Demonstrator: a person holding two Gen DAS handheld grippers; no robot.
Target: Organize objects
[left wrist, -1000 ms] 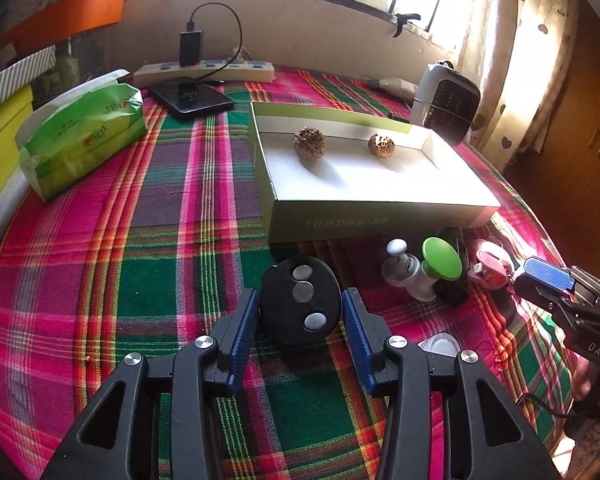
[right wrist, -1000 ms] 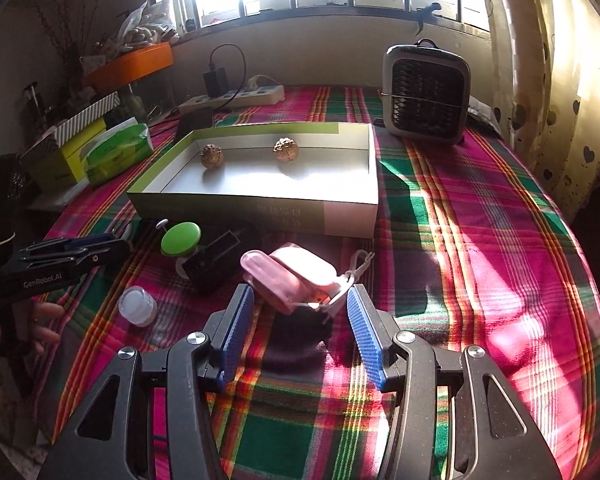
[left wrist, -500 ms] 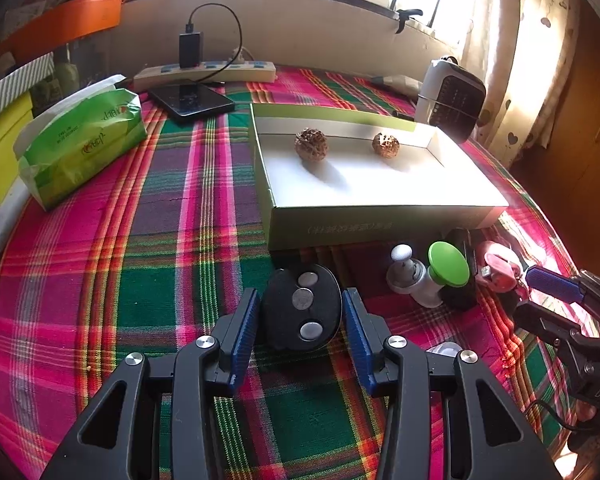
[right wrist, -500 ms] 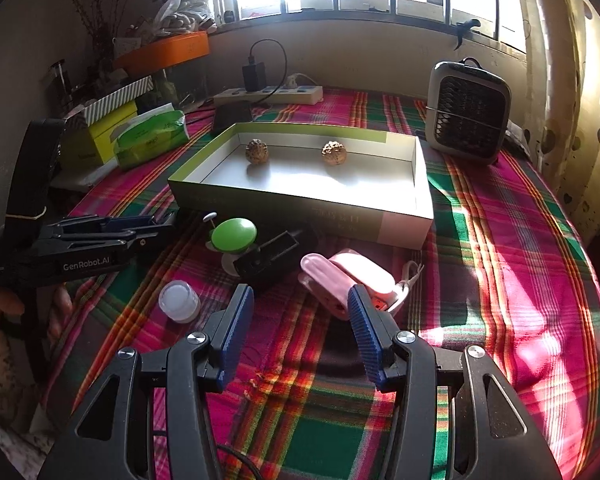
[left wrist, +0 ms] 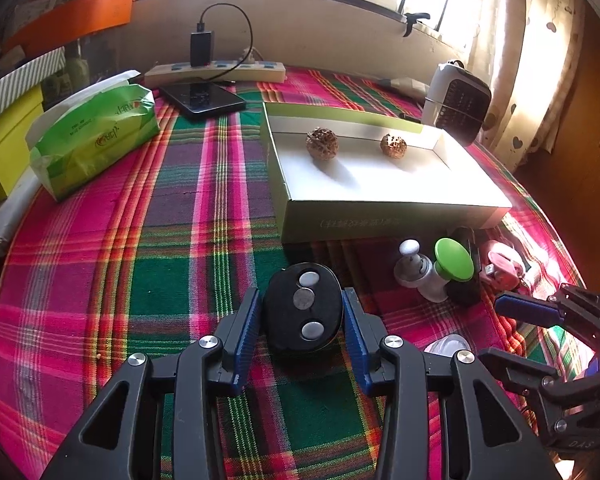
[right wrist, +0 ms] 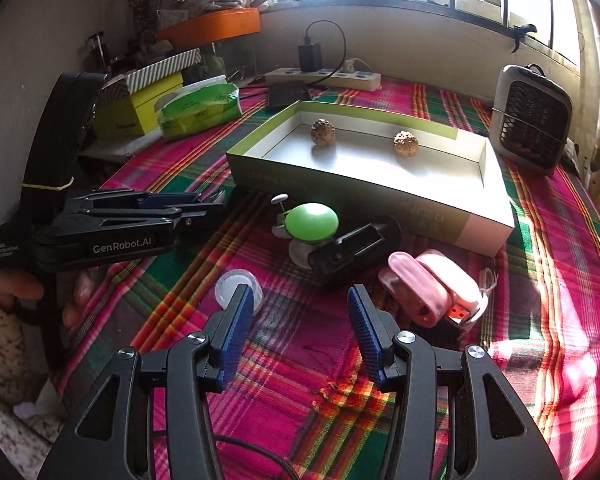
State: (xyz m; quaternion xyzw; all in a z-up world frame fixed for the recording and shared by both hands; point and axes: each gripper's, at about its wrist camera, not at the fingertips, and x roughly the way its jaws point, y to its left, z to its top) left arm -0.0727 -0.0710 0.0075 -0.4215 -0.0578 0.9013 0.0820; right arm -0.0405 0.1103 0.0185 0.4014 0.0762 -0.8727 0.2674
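My left gripper [left wrist: 300, 320] is shut on a black oval case [left wrist: 303, 312] with three silver buttons, held just above the plaid cloth. A shallow green-sided box [left wrist: 380, 222] with a white floor lies ahead and holds two walnuts [left wrist: 320, 142]. My right gripper [right wrist: 300, 316] is open and empty, above the cloth. Ahead of it lie a pink USB gadget [right wrist: 432, 288], a black clip-like device [right wrist: 352, 250], a green-capped white bottle [right wrist: 310, 220] and a small clear lid [right wrist: 236, 288]. The box also shows in the right wrist view [right wrist: 364, 194].
A green tissue pack [left wrist: 92, 140], yellow boxes [left wrist: 4, 152], a phone [left wrist: 202, 98] and a power strip [left wrist: 216, 70] stand at the back left. A small fan heater [right wrist: 532, 120] stands at the back right. The table edge is close at the right.
My right gripper has pulled back and up from the pink gadget, leaving it on the cloth. My left gripper has closed slightly on the black case and lifted it a little.
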